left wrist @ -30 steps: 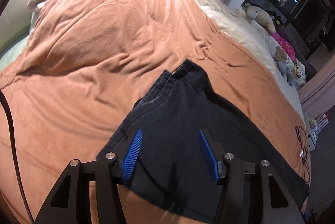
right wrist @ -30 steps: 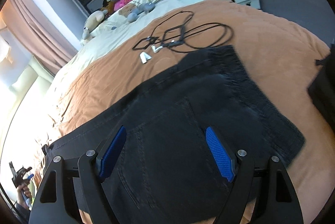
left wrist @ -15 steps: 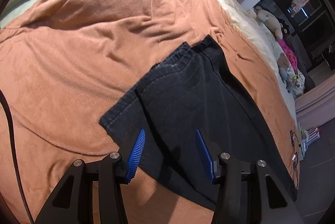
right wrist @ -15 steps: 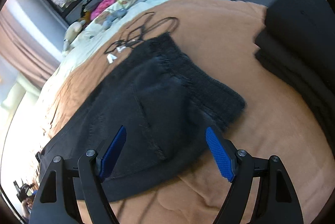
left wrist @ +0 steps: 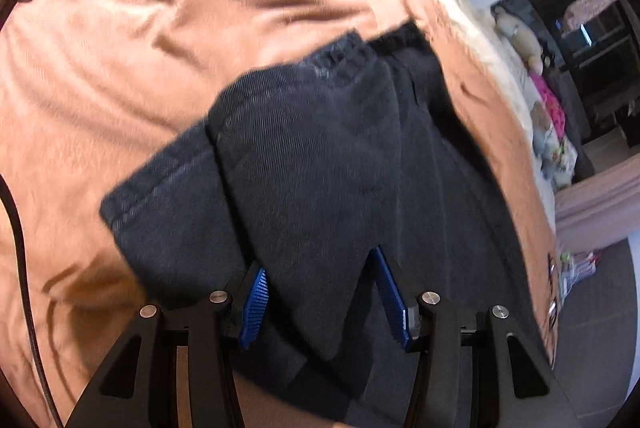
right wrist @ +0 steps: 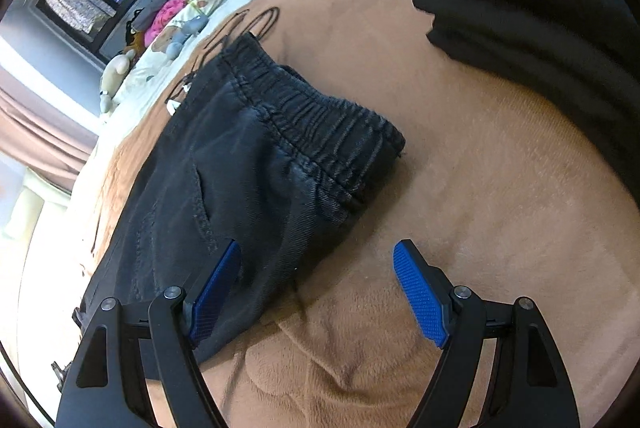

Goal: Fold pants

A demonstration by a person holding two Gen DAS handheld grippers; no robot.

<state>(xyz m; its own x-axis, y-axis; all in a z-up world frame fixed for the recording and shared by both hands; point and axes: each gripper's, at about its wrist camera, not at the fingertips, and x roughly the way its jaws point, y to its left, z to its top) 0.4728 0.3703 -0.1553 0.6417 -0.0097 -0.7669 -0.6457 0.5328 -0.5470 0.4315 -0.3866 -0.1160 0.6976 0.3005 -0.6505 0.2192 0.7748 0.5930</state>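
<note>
Two tools are being held over the dark pants point(left wrist: 320, 164) lying on the blanket point(left wrist: 120, 68). A fold of pant leg is being straddled by the left tool point(left wrist: 320, 292), spread apart. The right tool point(right wrist: 316, 292), spread wide and pinching nothing, is being held just before the waistband point(right wrist: 320, 116).

Dark washed-black denim pants point(left wrist: 320, 164), lay flat on the orange-brown bedspread point(left wrist: 120, 76), legs folded one over the other, hems slightly offset, gathered elastic waistband point(right wrist: 320, 120) at the far end, a side pocket seam showing
</note>
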